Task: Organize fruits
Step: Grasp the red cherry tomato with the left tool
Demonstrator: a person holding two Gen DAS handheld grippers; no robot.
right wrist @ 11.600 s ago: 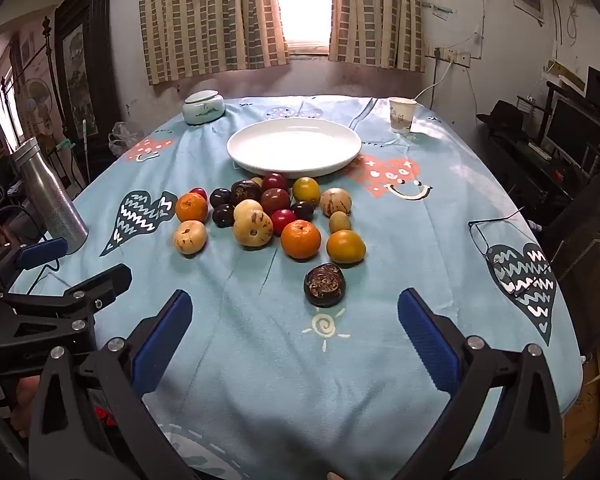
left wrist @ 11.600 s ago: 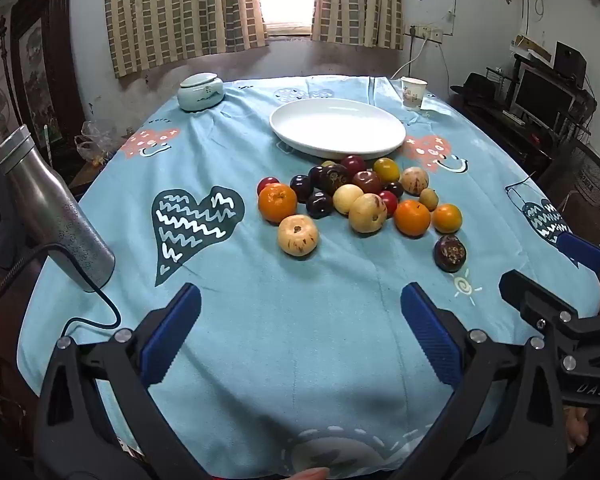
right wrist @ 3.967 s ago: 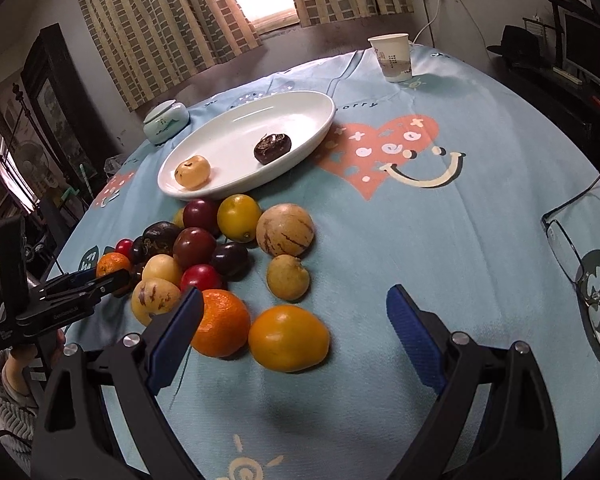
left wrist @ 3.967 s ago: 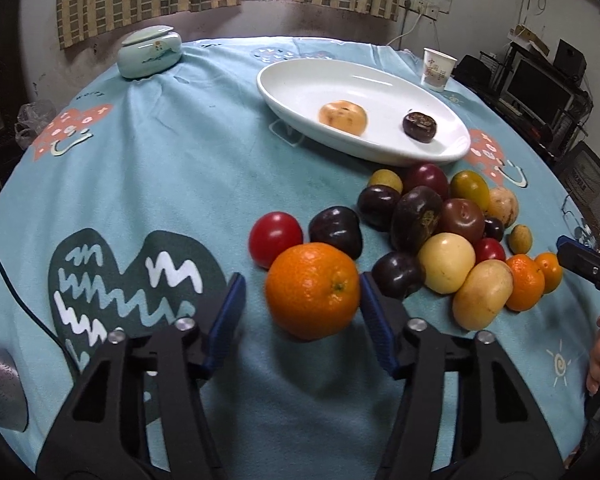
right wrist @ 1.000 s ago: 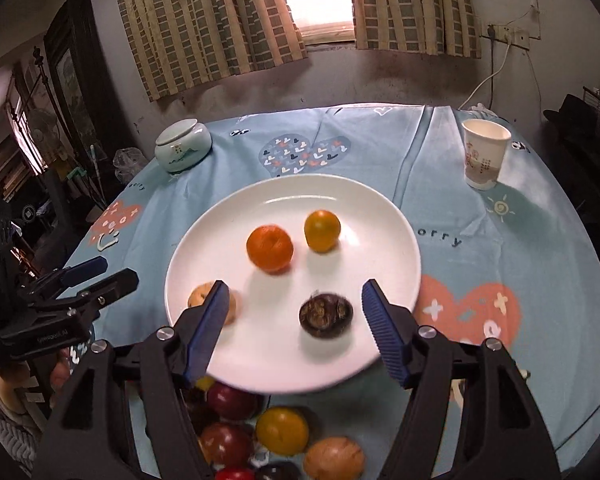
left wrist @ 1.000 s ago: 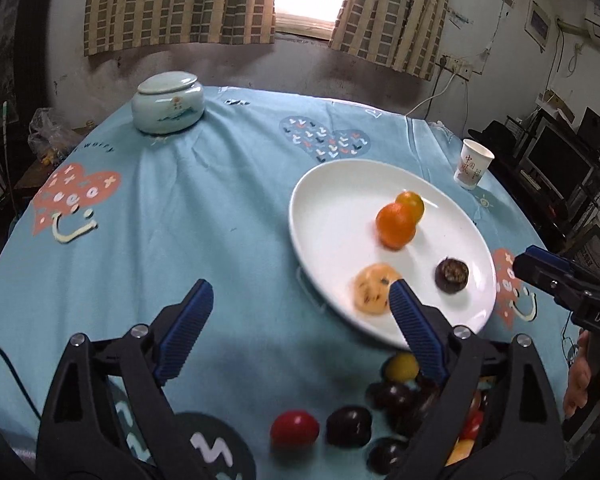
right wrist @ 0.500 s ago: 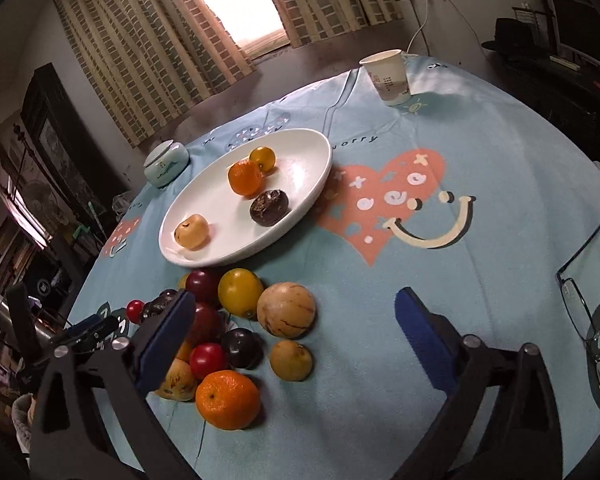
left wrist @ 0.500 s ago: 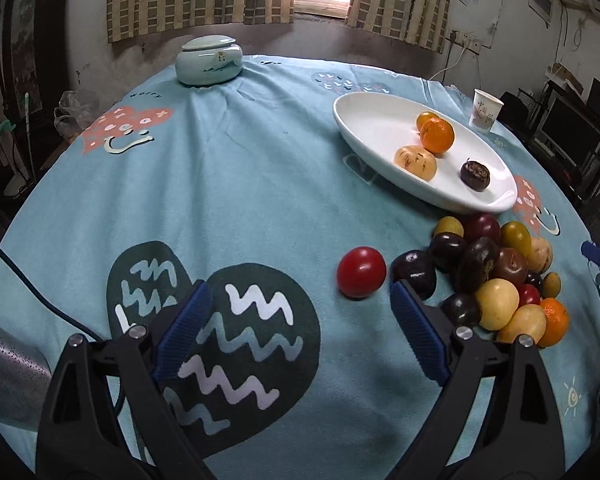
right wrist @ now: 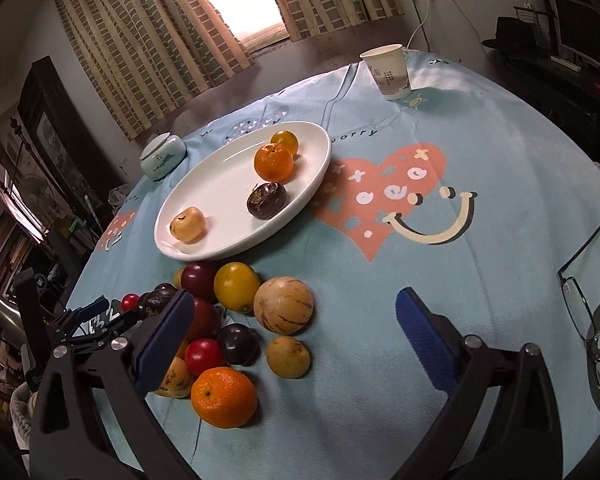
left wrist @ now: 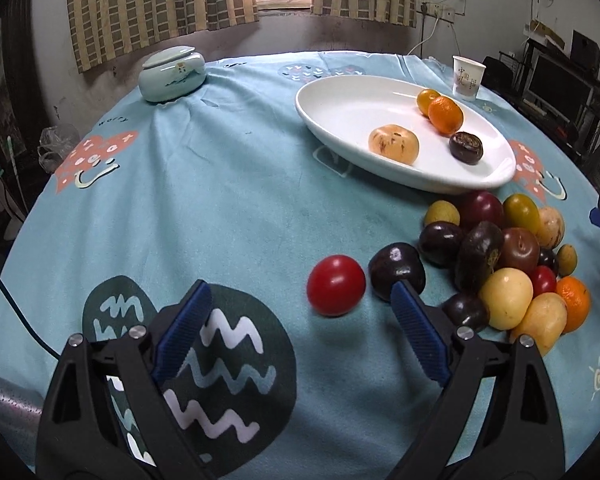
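Observation:
A white plate holds a pale speckled fruit, an orange, a small yellow-orange fruit and a dark wrinkled fruit. In front of it lies a pile of several fruits. My left gripper is open, with a red fruit just ahead between its fingertips and a dark plum by its right finger. My right gripper is open over the pile's right side. A striped round fruit and a small yellow fruit show between its fingers, untouched.
A lidded ceramic jar stands at the far left and a paper cup behind the plate. Glasses lie at the right edge. A metal bottle and a cable sit at the near left.
Both grippers have drawn back from over the plate and sunk towards the fruit pile. The right jaws have widened. The left gripper has closed in on the red fruit.

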